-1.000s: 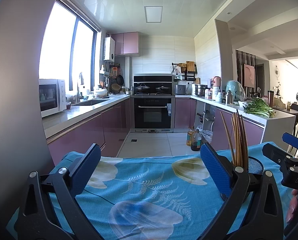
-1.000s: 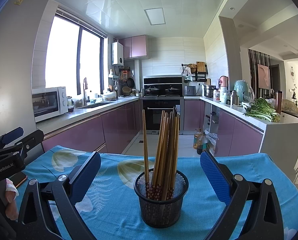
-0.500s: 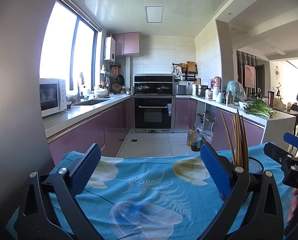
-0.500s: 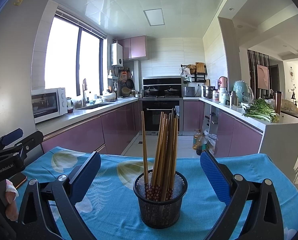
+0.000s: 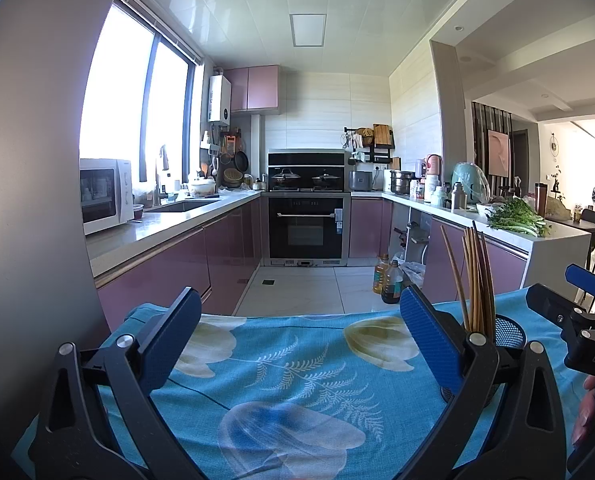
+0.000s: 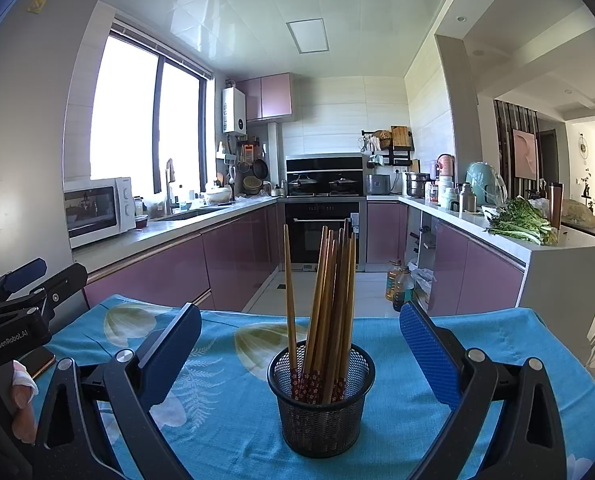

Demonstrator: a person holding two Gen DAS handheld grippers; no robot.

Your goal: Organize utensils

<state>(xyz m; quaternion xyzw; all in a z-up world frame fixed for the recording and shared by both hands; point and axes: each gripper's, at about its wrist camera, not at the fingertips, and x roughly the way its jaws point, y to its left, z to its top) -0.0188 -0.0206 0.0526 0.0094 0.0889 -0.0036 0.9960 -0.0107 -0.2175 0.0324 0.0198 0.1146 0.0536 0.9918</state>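
Observation:
A black mesh cup (image 6: 321, 400) stands on the blue flowered tablecloth (image 6: 225, 400), holding several wooden chopsticks (image 6: 329, 300) upright. My right gripper (image 6: 299, 344) is open, its blue pads on either side of the cup and a little short of it. In the left wrist view the same mesh cup (image 5: 507, 332) and chopsticks (image 5: 475, 280) show partly behind the right finger. My left gripper (image 5: 297, 332) is open over bare tablecloth (image 5: 289, 380), with nothing between its fingers. The right gripper (image 5: 585, 320) appears at that view's right edge, and the left gripper (image 6: 21, 300) at the other view's left edge.
The table's far edge drops to a tiled kitchen floor (image 5: 297, 288). Purple counters run along both sides, with a microwave (image 6: 97, 210) at left, an oven (image 5: 305, 224) at the back and greens (image 6: 521, 226) at right. Oil bottles (image 5: 389, 280) stand on the floor. A person's fingers (image 6: 23, 408) hold the left gripper.
The mesh cup sits slightly lower and nearer in the right wrist view, as the right gripper has crept a little forward. The left gripper has barely moved.

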